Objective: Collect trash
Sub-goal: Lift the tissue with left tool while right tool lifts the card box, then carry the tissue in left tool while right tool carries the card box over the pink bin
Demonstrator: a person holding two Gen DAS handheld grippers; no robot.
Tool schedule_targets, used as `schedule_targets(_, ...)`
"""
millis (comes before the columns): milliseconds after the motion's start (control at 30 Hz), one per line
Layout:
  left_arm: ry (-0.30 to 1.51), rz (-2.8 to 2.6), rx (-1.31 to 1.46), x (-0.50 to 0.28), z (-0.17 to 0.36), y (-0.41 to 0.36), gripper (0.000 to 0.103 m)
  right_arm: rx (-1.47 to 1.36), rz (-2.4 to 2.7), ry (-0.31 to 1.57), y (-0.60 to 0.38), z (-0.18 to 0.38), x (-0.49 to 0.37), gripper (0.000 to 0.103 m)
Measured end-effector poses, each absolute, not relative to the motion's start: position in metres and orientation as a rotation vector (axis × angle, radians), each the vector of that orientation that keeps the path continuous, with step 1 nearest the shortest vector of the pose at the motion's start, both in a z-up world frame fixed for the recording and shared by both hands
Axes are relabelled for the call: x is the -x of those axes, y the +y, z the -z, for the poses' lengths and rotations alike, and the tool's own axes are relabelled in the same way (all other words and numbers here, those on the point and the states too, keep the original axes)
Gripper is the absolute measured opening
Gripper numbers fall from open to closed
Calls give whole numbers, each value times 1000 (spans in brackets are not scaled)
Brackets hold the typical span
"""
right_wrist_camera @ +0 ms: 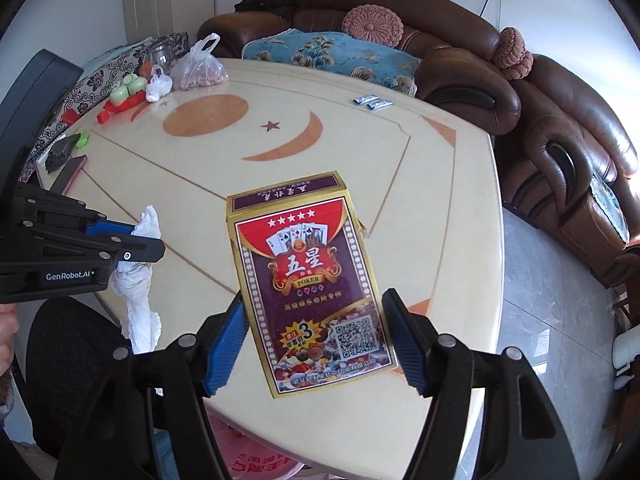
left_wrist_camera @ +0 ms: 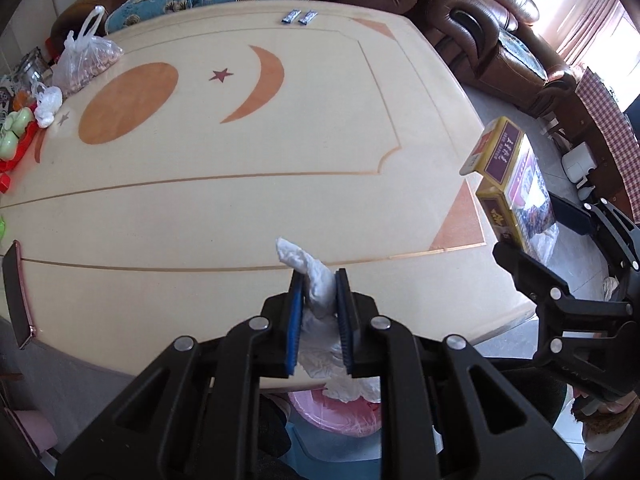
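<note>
Left gripper: jaws clenched on a crumpled white tissue, blue pads pressing both its sides; it sits low in the left wrist view, at six o'clock.
Tissue position: raised above the near edge of the table, one twisted end poking out past the fingertips toward twelve o'clock, the rest trailing down between the fingers.
Right gripper: jaws grasping a playing-card box by its two long edges.
Card box position: red, maroon and gold, lifted off the table and tilted; in the left wrist view it appears at three o'clock, beyond the table's corner.
Table: cream top with an orange oval, a small star and a crescent inlaid.
Sachets: two small ones side by side at the far edge, twelve o'clock.
Bag of nuts: clear plastic, knotted, at ten o'clock, with a small white bag just beside it.
Phone: at the table's edge, nine o'clock.
Sofa: brown leather, wrapping the far side.
Pink bin: below the table edge, under the tissue.
</note>
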State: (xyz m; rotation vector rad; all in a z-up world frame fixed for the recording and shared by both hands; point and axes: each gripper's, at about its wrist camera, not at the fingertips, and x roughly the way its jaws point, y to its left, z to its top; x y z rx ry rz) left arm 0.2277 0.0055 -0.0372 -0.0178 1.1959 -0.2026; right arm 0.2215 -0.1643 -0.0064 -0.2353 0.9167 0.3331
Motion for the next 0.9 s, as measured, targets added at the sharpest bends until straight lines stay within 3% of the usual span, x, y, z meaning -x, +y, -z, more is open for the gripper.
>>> schedule_targets(300, 1088, 220, -29, -183, -3, -3, 17, 179, -291, 859, -163, -31, -166, 65)
schedule_targets(900, 1037, 209, -101, -107, 4, -15, 17, 119, -253, 851, -162, -26, -68, 65)
